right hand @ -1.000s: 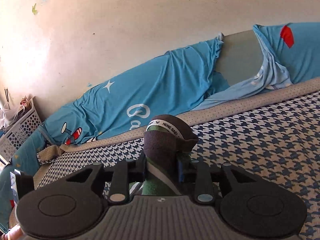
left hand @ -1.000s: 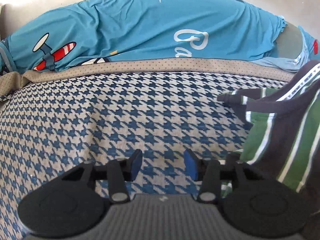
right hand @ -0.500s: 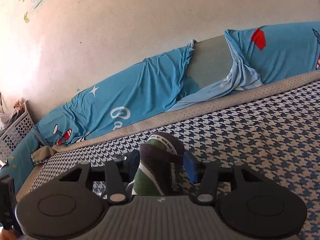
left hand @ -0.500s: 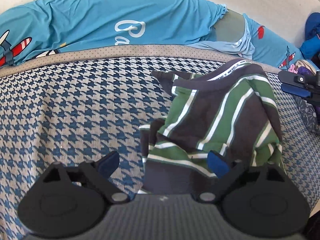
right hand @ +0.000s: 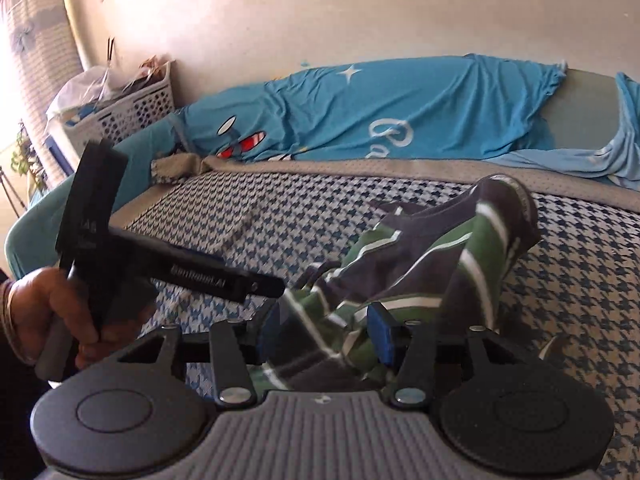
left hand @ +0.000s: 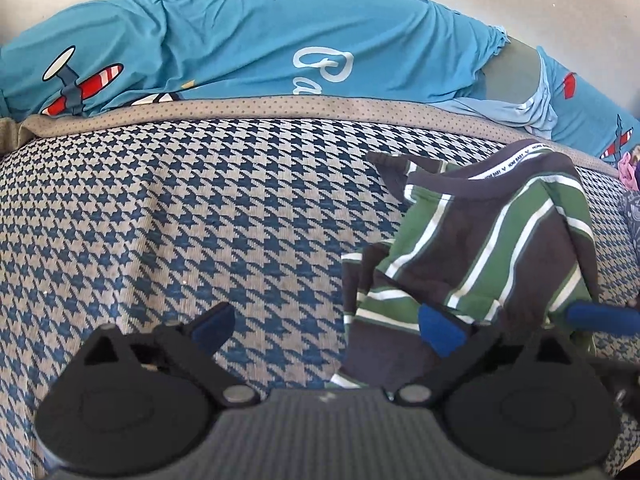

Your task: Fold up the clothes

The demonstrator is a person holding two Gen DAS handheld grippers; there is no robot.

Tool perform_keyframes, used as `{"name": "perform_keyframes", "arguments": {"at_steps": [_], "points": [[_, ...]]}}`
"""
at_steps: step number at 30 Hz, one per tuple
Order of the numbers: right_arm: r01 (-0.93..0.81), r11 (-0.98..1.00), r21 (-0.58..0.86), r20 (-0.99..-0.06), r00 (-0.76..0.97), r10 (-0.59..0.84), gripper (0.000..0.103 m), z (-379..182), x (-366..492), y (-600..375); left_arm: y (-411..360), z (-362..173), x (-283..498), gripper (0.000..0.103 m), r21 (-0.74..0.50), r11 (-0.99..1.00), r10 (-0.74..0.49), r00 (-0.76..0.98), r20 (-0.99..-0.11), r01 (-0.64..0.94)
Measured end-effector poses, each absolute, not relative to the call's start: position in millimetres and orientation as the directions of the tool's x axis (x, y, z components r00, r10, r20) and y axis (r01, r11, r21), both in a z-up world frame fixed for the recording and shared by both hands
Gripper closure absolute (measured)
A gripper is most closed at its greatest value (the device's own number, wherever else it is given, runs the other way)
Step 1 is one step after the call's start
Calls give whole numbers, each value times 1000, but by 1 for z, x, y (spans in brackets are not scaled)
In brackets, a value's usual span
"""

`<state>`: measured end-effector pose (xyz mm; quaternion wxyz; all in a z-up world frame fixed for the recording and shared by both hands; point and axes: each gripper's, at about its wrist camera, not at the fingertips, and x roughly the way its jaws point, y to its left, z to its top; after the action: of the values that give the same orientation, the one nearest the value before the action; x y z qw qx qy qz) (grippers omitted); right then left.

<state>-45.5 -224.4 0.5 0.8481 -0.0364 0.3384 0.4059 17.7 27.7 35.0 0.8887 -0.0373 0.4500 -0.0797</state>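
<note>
Lowered since before, crumpled striped shirt [left hand: 484,248] lies between parted right gripper [right hand: 326,334] fingers; left gripper [left hand: 326,330] gapes.

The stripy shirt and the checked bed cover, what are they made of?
The striped shirt looks like soft knit cotton: it drapes in loose folds and has a matte surface. The bed cover looks like thicker woven cloth, with fine ribs visible through its blue and grey pattern. Exact fibres can't be told from here.
</note>
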Motion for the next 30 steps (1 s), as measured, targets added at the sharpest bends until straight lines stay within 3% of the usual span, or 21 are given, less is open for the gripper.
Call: {"name": "perform_keyframes", "arguments": {"at_steps": [7,20,25,30], "points": [[-778,616,127,-668,392,632,55,-25,-60,-186,41,39,23,1,-163,985,-169,584,-794,63],[-740,669,62,-693,451,563,58,-47,-47,-152,67,34,23,0,-221,975,-176,578,-797,-8],[-717,697,37,-699,479,530,86,-53,-40,-142,71,30,23,0,-232,973,-185,572,-799,-9],[-706,706,60,-689,482,541,93,-48,-35,-145,79,30,21,0,-254,967,-196,581,-790,-18]]}}
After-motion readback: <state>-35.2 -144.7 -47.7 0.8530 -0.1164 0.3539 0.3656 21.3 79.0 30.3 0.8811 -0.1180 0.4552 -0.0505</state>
